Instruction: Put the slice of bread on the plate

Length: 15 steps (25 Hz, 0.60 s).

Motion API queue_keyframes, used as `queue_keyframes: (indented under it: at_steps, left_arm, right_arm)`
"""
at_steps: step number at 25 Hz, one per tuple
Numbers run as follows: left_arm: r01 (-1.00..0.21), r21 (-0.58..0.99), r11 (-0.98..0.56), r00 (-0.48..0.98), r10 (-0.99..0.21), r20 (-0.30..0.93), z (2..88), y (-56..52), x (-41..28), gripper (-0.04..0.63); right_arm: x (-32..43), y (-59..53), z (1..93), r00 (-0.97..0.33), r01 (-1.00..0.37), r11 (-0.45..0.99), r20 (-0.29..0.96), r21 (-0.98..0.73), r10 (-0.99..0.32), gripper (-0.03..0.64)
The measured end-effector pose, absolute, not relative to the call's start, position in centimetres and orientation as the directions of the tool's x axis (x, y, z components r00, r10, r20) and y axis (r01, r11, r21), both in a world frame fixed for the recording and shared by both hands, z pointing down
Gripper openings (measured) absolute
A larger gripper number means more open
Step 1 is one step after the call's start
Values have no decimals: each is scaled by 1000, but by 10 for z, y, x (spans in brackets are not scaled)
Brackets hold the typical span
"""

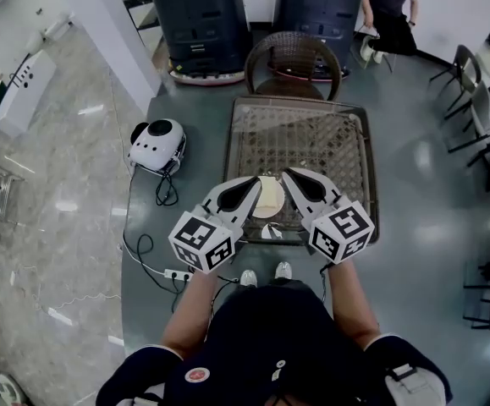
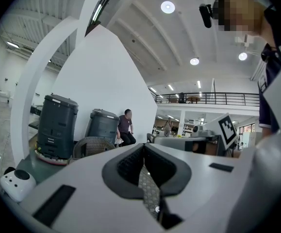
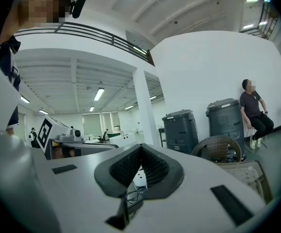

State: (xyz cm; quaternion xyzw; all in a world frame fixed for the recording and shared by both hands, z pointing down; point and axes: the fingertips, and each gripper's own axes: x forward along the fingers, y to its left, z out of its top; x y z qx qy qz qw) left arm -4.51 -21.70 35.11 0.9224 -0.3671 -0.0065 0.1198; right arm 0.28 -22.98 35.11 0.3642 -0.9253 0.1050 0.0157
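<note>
I see both grippers held up over a wicker table [image 1: 350, 155] with a glass top. My left gripper [image 1: 256, 182] is shut with nothing between its jaws; its pads [image 2: 130, 164] meet at the tip in the left gripper view. My right gripper [image 1: 285, 174] is likewise shut and empty, with its pads [image 3: 152, 166] closed together in the right gripper view. Below and between the two tips lies a pale round thing [image 1: 268, 198] on the table; I cannot tell whether it is the plate or the bread. A small pale object [image 1: 270, 232] lies near the table's front edge.
A wicker chair [image 1: 294, 57] stands behind the table, with two dark bins [image 1: 198, 19] behind it. A white round device [image 1: 157, 142] and cables with a power strip [image 1: 177, 273] lie on the floor at left. A person [image 1: 388, 2] sits at the back; chairs [image 1: 481, 100] stand at right.
</note>
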Motion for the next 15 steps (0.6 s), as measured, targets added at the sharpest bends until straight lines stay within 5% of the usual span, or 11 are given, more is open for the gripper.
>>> queue_keyframes:
  at_steps: [15]
  left_arm:
    - [-674,223,-704,731,-679,65,346,-206,-42,9]
  right_arm:
    - [8,-219,340,-732,-679,714,81,-170,-677,8]
